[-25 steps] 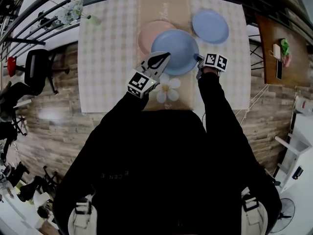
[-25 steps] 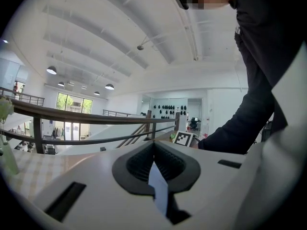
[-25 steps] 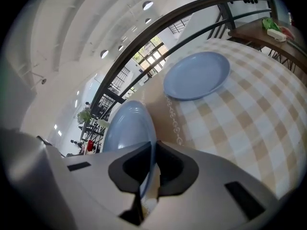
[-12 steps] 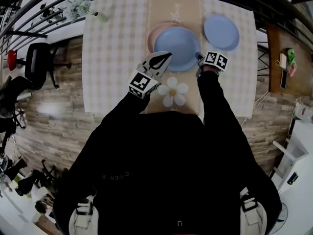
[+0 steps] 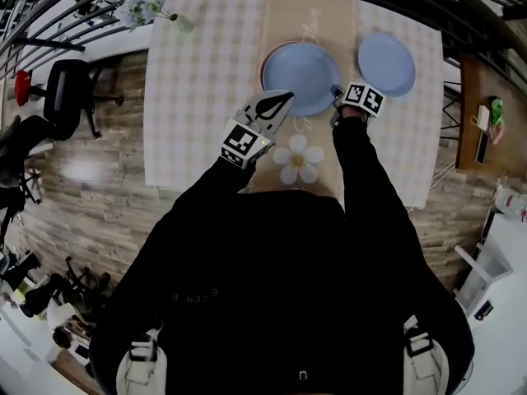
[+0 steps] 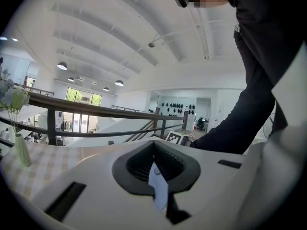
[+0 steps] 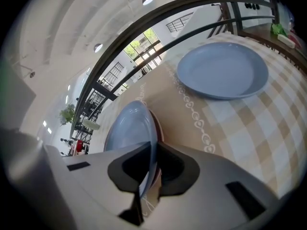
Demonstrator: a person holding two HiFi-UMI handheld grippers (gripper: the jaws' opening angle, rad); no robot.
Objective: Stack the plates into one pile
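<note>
Nearest, a flower-shaped mat (image 5: 298, 159) lies on the table (image 5: 198, 81), in front of both grippers. The left gripper (image 5: 278, 99) hovers by the near-left rim of the big blue plate (image 5: 300, 76), jaws together with nothing between them. Its own view looks up at railing and ceiling, so whether it touches the plate is unclear.

The right gripper (image 7: 153, 146) is at the plate's near-right rim. Its jaws are opening, the gap is narrow, and the rim runs edge-on between the pads, which sit close against it. The big blue plate lies on top of a pink plate (image 7: 158, 128), of which only a thin sliver of rim shows, so that pair looks stacked.

Beyond and to the right, a small blue plate (image 5: 387, 64) lies flat on the checked cloth, just beside the pile and not on it. A vase (image 5: 183, 23) stands at the far left corner.

Handling, as a guess: the plates look rigid and glazed – smooth under the pads, likely slippery, and breakable if dropped. The small plate probably weighs little. The raised rim is the only place to pinch – its near edge looks easiest to reach. It should be kept level and set down gently.
</note>
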